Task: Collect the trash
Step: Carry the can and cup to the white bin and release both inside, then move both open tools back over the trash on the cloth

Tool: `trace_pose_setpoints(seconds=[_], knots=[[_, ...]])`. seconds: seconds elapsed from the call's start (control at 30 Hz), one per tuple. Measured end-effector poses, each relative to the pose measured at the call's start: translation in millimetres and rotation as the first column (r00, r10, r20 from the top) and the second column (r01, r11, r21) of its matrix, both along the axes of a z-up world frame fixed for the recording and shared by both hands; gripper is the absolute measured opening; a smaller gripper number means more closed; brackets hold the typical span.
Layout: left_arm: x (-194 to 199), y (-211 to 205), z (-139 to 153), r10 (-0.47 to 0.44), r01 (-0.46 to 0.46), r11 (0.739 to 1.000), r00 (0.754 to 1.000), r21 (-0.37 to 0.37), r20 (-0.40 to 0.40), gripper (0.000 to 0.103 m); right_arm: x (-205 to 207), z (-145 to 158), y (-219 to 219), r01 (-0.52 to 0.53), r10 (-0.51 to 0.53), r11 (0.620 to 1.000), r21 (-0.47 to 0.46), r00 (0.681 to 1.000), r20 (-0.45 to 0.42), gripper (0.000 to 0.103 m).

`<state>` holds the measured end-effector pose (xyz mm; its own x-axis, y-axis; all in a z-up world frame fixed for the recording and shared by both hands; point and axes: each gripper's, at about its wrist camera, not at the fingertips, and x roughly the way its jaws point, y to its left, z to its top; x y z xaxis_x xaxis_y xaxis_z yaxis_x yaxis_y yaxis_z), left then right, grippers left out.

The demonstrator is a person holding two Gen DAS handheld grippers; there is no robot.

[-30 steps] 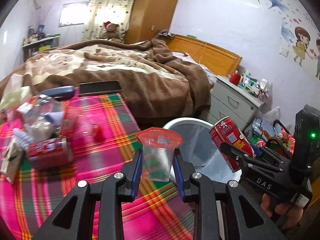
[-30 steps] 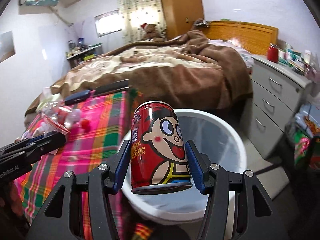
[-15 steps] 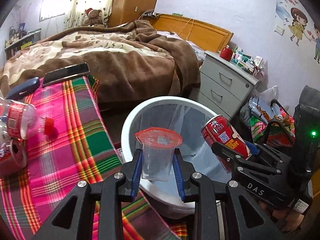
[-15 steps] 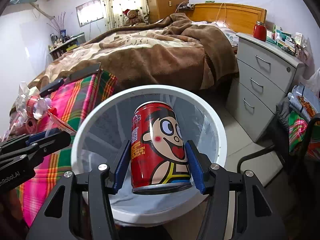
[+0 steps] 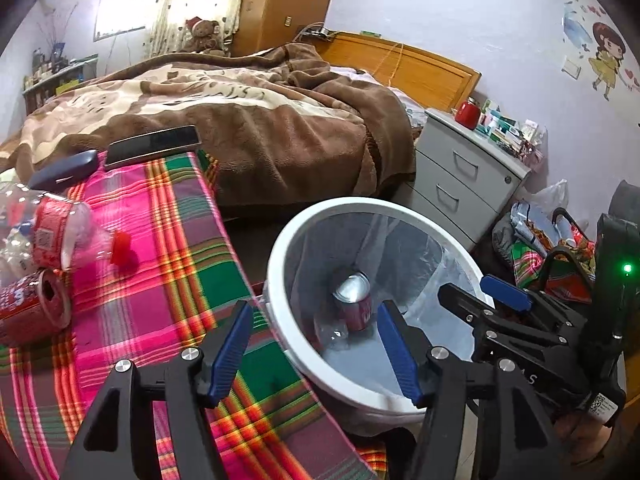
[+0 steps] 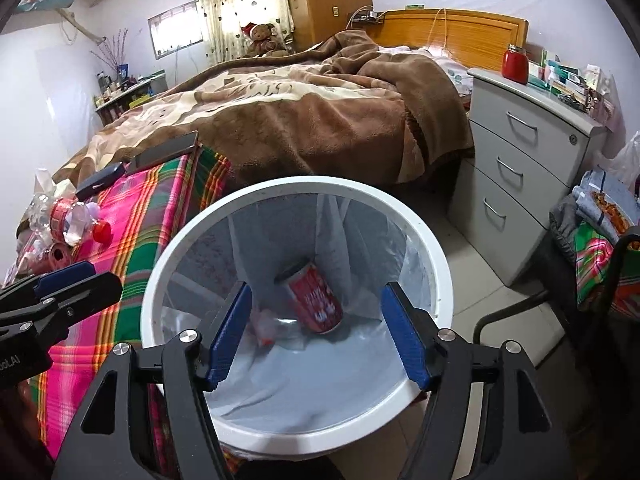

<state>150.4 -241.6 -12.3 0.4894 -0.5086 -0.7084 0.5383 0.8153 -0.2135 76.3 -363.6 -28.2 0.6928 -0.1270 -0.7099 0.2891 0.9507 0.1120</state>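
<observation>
A white trash bin (image 5: 280, 320) (image 6: 432, 240) with a clear liner stands on the floor beside the plaid-covered table (image 5: 180, 272). A red can (image 5: 356, 300) (image 6: 316, 300) and a clear plastic cup (image 5: 334, 334) (image 6: 266, 326) lie at the bin's bottom. My left gripper (image 5: 316, 352) is open and empty over the bin's near rim. My right gripper (image 6: 316, 336) is open and empty above the bin's mouth. A clear bottle with a red label and red cap (image 5: 72, 236) and another red can (image 5: 32, 308) lie on the table at the left.
A dark case (image 5: 64, 168) and a black flat device (image 5: 152, 146) lie at the table's far edge. A bed with a brown blanket (image 5: 240, 120) stands behind. A grey drawer unit (image 6: 520, 160) is at the right, with bags (image 6: 600, 240) on the floor.
Both grippers opened over the bin. The red can dropped from my right gripper and the clear cup from my left; both now lie at the bin's bottom.
</observation>
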Motion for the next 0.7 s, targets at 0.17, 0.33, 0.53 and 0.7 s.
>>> trace_pose_setpoints(seconds=[0.17,0.33,0.53,0.7], knots=[[-6,18,8,0.032,-0.032,0.999,0.999,0.004,0.025,0.064,0,5,7,-0.011,0.01,1.0,0.011,1.0,0.02,0.069],[-12,41,17,0.076,-0.076,0.997,0.996,-0.003,0.046,0.064,2,9,19,-0.027,0.027,1.0,0.009,0.999,0.032,0.069],[-19,69,26,0.123,-0.123,0.992,0.99,-0.005,0.075,0.064,3,20,41,-0.07,0.069,0.998,0.004,0.995,0.077,0.069],[-22,101,29,0.181,-0.181,0.983,0.98,-0.014,0.087,0.064,12,25,66,-0.141,0.14,0.99,-0.001,0.984,0.107,0.069]])
